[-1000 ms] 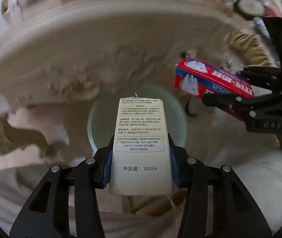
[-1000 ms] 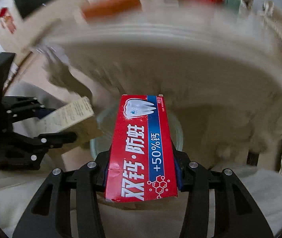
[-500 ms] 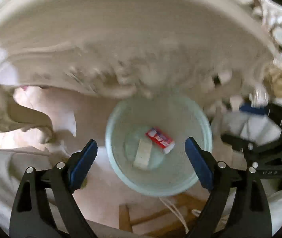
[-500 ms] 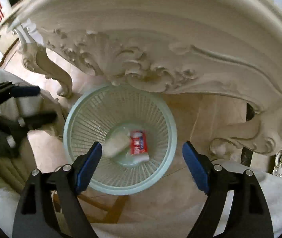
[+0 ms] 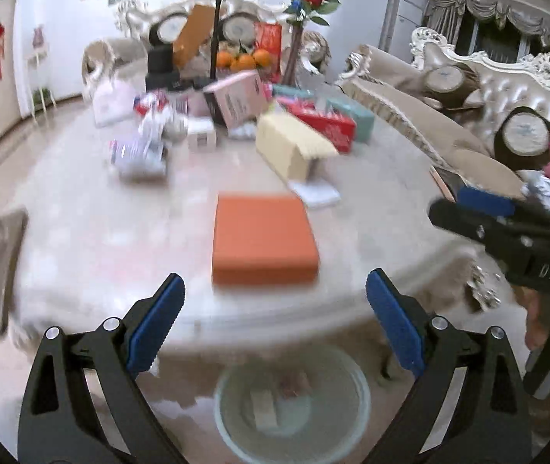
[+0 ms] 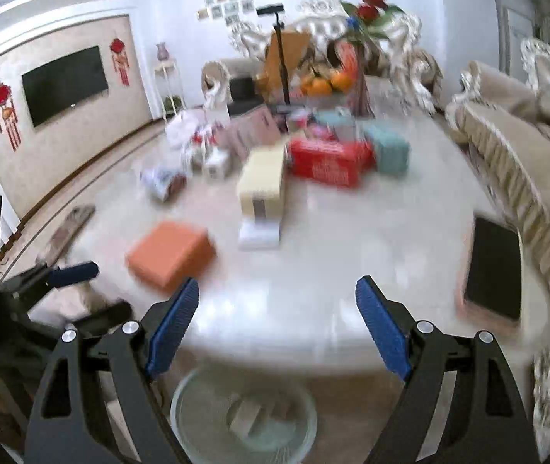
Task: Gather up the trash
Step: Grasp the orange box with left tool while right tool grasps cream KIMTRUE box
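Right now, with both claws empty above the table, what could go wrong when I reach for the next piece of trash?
1. The orange box lies close to the table edge; a careless push could knock it off, possibly beside the basket.
2. A phone lies near the edge too and could be mistaken for trash.
3. The left claw and right claw are close together and may collide.

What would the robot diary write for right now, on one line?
left gripper: open, empty | right gripper: open, empty | basket: two boxes inside | next: orange box on table
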